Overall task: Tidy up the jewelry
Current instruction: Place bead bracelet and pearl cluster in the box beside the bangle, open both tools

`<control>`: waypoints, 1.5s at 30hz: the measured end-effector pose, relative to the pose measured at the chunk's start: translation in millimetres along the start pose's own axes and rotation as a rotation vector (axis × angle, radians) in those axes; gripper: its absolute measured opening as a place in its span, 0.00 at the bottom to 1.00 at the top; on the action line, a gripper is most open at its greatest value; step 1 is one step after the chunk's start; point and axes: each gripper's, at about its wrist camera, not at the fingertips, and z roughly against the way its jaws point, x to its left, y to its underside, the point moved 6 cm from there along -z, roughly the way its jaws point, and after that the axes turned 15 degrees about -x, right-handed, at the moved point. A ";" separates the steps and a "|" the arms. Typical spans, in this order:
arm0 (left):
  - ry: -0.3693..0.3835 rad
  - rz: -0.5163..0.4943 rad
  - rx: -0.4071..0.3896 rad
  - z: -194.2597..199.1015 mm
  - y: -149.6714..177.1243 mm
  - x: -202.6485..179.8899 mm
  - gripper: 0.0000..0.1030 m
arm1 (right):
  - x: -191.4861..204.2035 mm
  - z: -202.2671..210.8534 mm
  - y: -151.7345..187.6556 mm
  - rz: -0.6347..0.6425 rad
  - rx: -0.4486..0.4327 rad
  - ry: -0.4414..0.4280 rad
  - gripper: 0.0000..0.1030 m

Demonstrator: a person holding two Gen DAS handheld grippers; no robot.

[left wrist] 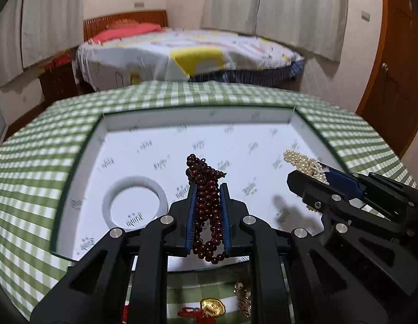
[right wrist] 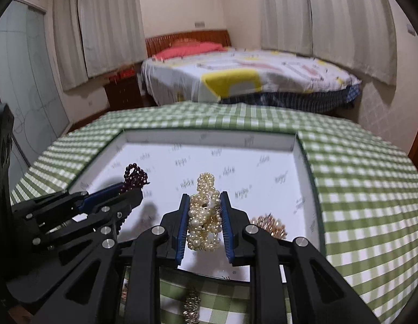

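This is a bedroom in a home. A double bed (right wrist: 249, 78) with a patterned white and yellow sheet stands against the far wall, with a slatted wooden headboard (right wrist: 187, 39) and a red pillow (right wrist: 190, 48) at its head. A dark wooden nightstand (right wrist: 122, 91) sits beside the bed's head end. Pale curtains (right wrist: 327, 19) hang along the walls, and a brown wooden door (left wrist: 397, 75) shows at the right. In front, a table spread with a green and white checked cloth (right wrist: 357, 175) carries a shallow white box (right wrist: 303, 162).
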 end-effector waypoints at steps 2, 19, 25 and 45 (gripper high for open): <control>0.001 0.010 0.026 -6.8 5.5 2.1 0.16 | -2.6 -5.6 5.0 -0.011 0.027 0.000 0.23; 0.023 0.053 0.105 -22.0 16.5 3.6 0.40 | -10.9 -21.2 13.7 -0.038 0.102 -0.007 0.28; 0.013 0.044 0.081 -14.4 12.0 4.3 0.45 | -11.7 -16.8 11.7 -0.033 0.086 0.001 0.28; -0.060 0.050 -0.136 62.8 -20.5 20.6 0.55 | -7.7 49.7 -7.9 -0.015 -0.047 0.034 0.28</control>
